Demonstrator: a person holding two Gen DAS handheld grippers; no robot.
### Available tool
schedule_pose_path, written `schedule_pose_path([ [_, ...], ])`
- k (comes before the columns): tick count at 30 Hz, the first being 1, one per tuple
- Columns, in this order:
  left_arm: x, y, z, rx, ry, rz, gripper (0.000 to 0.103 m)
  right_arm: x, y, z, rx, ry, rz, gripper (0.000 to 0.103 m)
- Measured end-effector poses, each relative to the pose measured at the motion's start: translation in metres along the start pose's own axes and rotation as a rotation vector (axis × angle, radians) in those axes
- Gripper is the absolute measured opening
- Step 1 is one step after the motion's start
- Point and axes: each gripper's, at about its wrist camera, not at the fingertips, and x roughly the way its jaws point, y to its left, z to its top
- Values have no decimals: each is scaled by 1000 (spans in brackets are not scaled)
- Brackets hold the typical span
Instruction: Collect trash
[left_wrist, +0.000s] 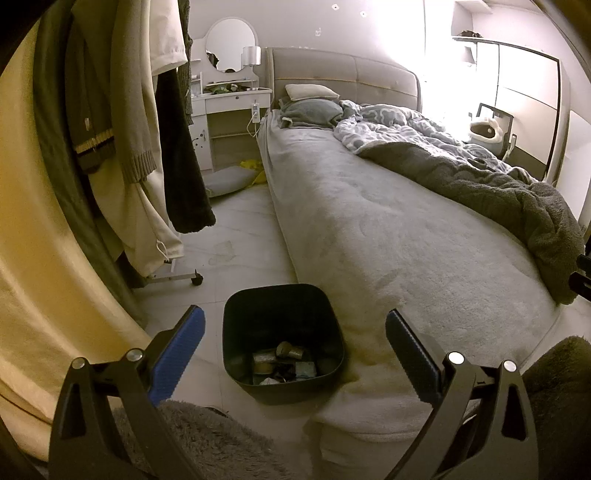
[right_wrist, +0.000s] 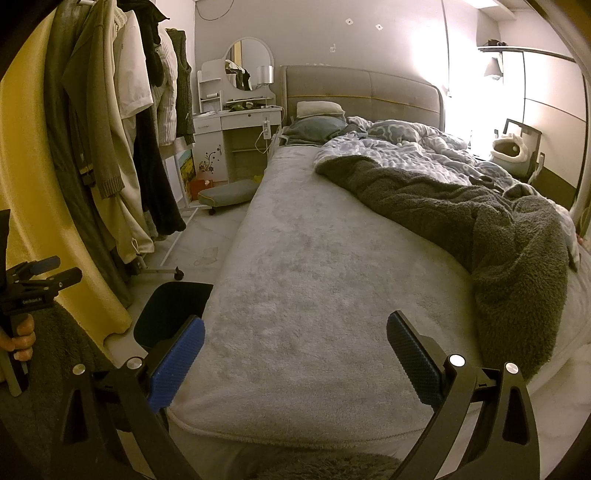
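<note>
Black bin (left_wrist: 282, 332) between blue-padded left gripper (left_wrist: 295, 354) fingers. Grey bed cover (right_wrist: 314, 277) ahead of right gripper (right_wrist: 295, 354), dark grey fleece blanket (right_wrist: 498, 236) right, blue-white patterned duvet (right_wrist: 406, 147) beyond.

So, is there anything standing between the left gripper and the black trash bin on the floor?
Nothing visible does. The left gripper is open and empty, and the trash bin stands uncovered just ahead of it beside the bed, with some trash already inside.

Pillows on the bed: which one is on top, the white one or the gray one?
The white pillow is on top, against the headboard. The gray pillow lies beneath it, darker and closer to the camera.
</note>
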Motion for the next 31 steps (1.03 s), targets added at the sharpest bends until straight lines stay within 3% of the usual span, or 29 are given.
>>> schedule_pose_path([
  [31,1,-3,1,6,6,-18,100,-1,0,1,1,1,-1,100],
])
